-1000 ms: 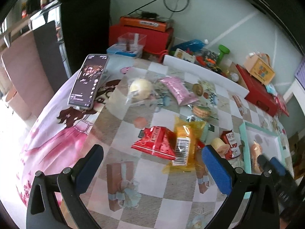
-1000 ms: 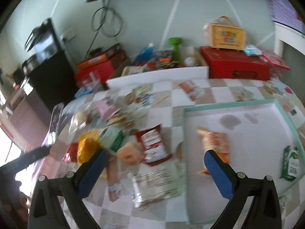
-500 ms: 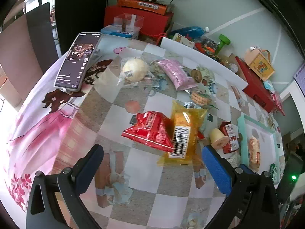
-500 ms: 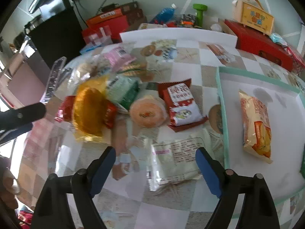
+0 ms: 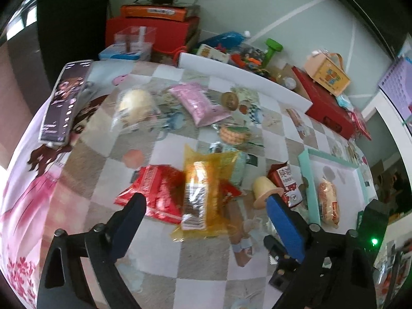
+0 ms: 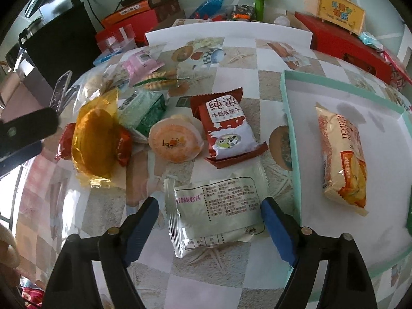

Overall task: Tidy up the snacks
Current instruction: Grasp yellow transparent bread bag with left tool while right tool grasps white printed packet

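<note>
While the right gripper (image 6: 207,221) straddles the white packet (image 6: 215,212) beside the teal tray (image 6: 289,118), jaws wide and empty, pinch its middle squarely. Left gripper (image 5: 206,221), equally wide and empty, frames the yellow packet (image 5: 202,193).

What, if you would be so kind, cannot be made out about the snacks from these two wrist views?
- Red packet, right wrist view: mostly hidden under the yellow packet.
- Yellow packet label, left wrist view: blurred, unreadable.
- Green item in the tray, right wrist view: cut off by the frame edge.
- White packet fine print: too small.
</note>
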The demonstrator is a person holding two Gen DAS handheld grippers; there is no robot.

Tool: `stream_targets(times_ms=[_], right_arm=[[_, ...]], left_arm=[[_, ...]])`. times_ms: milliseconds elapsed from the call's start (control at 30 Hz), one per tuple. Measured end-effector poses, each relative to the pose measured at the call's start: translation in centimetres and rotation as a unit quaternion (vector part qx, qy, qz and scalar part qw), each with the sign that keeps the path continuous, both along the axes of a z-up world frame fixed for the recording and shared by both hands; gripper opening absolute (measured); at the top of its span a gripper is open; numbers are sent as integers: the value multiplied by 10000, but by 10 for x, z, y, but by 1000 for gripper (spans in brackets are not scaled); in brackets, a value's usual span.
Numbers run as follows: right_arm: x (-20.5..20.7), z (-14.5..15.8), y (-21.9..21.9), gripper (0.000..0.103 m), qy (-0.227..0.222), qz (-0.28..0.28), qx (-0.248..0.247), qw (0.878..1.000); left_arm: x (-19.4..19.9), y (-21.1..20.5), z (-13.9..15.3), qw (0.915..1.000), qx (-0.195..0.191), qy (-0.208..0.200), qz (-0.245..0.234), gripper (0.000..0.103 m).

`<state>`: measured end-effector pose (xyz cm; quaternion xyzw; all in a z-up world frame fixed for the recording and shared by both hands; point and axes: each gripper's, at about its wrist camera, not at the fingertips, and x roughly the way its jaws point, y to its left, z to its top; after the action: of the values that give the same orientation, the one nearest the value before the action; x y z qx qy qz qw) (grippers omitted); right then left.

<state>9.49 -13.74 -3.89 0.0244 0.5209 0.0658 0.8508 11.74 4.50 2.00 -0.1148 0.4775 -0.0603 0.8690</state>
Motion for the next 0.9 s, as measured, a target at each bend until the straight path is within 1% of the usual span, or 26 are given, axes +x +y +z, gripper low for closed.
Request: stream_targets(times_ms=[67, 200, 233, 333, 433, 500, 667, 900], right_arm=[[0, 0, 1, 84, 17, 32, 44, 10000], [-1, 1, 2, 85, 46, 115, 212, 9997], [-1, 2, 3, 85, 51, 134, 250, 9996], [-1, 2, 6, 84, 62, 193, 265, 9994], [-1, 1, 7, 83, 59, 222, 203, 9995], [0, -1, 7, 83, 80, 169, 14, 9998], [2, -4, 5, 83, 93, 129, -70, 9998], [-1, -10, 23, 85, 42, 415, -688, 9968]], left_arm=[[6, -6, -5, 10000, 6, 41, -86, 81], [14, -15, -17, 9996, -3, 189, -205, 69], [16, -16, -22, 9993, 18, 288, -220, 66], [19, -16, -32, 9988, 114, 448, -173, 65], [21, -12, -39, 9983, 25, 575, -82, 65], [24, -9, -45, 9977, -50, 682, -13, 65], [30, -4, -61, 9953, -152, 946, 128, 60], [31, -11, -63, 9957, 122, 912, 75, 60]])
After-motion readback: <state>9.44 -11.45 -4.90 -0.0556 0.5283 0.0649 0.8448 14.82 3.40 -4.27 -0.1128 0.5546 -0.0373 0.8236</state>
